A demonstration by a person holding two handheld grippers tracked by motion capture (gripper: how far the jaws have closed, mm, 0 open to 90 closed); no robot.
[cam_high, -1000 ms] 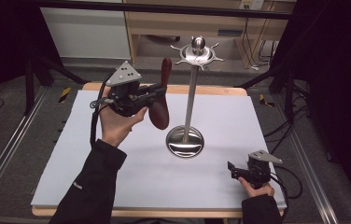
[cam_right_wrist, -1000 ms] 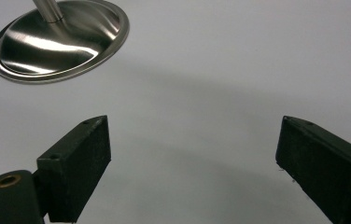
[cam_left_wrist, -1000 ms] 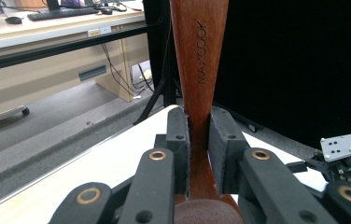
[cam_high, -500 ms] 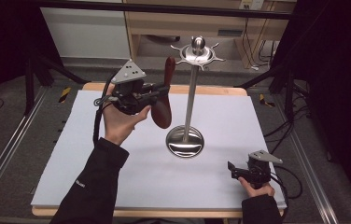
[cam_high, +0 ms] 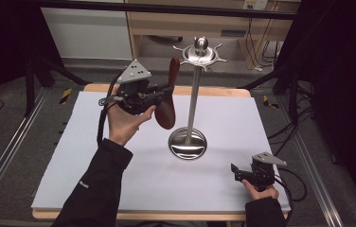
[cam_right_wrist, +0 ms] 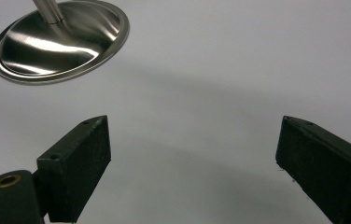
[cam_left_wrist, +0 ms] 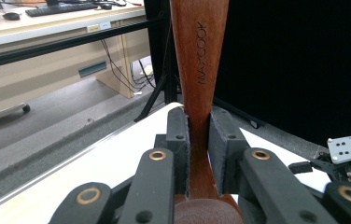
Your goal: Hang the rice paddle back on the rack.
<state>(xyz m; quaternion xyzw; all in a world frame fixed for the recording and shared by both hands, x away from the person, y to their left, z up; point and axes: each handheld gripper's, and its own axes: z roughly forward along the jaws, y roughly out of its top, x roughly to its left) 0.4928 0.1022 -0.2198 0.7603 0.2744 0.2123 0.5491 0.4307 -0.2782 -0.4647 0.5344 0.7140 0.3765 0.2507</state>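
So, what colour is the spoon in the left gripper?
Reddish brown wood. The spoon, clamped in the left gripper, shows best in the left gripper view.

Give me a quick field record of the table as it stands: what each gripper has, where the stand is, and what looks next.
left gripper: jaws shut on the wooden spoon, gripped at its narrow neck, held raised above the table
spoon pose: upright, bowl end down, handle top near the stand's hooks
stand: metal pole upright on round base, mid-table, ring of hooks on top, nothing hung on it
right gripper: jaws open, nothing between them, low over the white tabletop
likely next: probably hanging the spoon on a hook
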